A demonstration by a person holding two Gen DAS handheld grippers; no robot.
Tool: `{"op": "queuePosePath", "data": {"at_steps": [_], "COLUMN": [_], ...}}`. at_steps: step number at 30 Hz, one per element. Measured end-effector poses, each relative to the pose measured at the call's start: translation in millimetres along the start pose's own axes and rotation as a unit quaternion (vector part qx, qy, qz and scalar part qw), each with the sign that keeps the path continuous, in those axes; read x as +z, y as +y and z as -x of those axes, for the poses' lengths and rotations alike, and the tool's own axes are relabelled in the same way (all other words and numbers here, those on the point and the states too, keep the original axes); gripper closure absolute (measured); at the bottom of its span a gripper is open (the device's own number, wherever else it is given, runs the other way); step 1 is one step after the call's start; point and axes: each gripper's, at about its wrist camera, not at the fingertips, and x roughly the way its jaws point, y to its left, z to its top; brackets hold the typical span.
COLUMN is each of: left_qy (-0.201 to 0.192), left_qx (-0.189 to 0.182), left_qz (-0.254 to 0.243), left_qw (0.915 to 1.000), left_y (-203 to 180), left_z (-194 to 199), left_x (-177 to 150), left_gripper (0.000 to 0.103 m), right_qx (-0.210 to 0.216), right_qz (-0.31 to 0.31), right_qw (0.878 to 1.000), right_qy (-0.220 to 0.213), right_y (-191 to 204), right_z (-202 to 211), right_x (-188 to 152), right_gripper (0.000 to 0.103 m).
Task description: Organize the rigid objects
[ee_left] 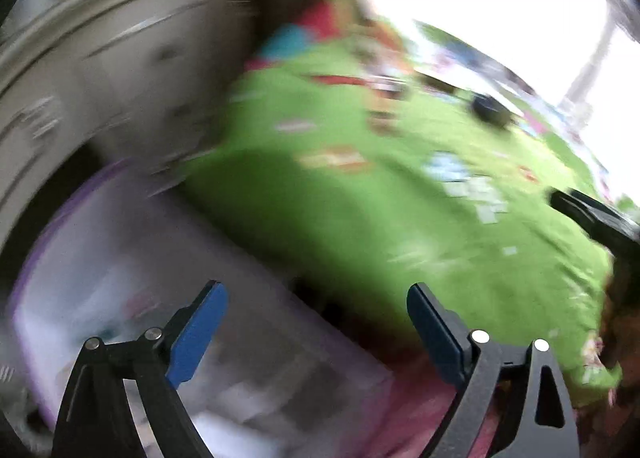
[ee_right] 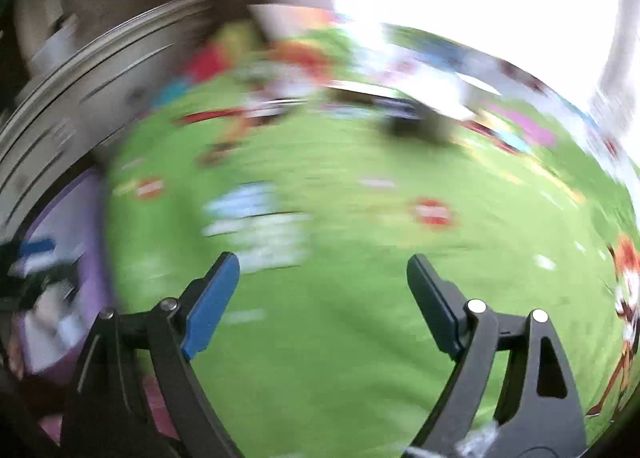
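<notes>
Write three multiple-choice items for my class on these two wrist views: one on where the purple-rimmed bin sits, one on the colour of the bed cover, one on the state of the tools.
1. In the left wrist view, where is the purple-rimmed bin relative to the bed?
A. To the left of it, lower down
B. On top of it
C. To the right of it

2. What is the main colour of the bed cover?
A. Blue
B. Bright green
C. Grey

3. How do the left tool and the right tool stand?
A. Both shut on a toy
B. One open, one shut
C. Both open, nothing between the pads

Answers: 1 A, the bin lies lower left beside the cover's edge. 2 B, green fills both views. 3 C, blue pads stand wide apart in each view with only background between them.
</notes>
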Motion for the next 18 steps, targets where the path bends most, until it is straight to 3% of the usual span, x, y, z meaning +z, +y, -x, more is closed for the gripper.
{"op": "queuePosePath", "data": {"at_steps": [3, 5, 7, 10, 13, 18], "left_qy": [0.003, -0.008, -0.009, -0.044, -0.038, -0.038], "left_qx": [-0.068, -0.079, -0.084, -0.042, -0.006, -0.004], "left_qz": [-0.049, -0.064, -0.064, -0.076, -0.102, -0.101], "left_qw": [0.9965, 0.9948, 0.9943, 0.9952, 0.994, 0.9941], "left_y": [-62.0, -96.5, -122.9, -149.9, -163.0, -161.6], "left_z": [-40.8, -58.1, -86.4, -107.3, -116.7, -117.9], "left_x": [35.1, 49.5, 68.0, 85.8, 88.8, 89.4], "left_gripper": [0.01, 0.01, 0.01, 0.001, 0.0, 0.0], "right_qx": [-0.023, -0.029, -0.061, -0.055, -0.039, -0.024], "right_qz": [-0.043, -0.039, -0.016, -0.001, 0.016, 0.04], "right_qw": [0.998, 0.997, 0.997, 0.997, 0.997, 0.997], "right_qy": [0.046, 0.058, 0.055, 0.056, 0.061, 0.056], "right_y": [-65.5, -88.4, -102.9, -113.1, -109.2, -100.1], "right_z": [-38.9, -63.7, -83.4, -112.9, -138.1, -172.3], "right_x": [18.3, 34.1, 54.2, 88.9, 114.5, 146.3], "right_gripper": [0.015, 0.014, 0.012, 0.01, 0.008, 0.006]}}
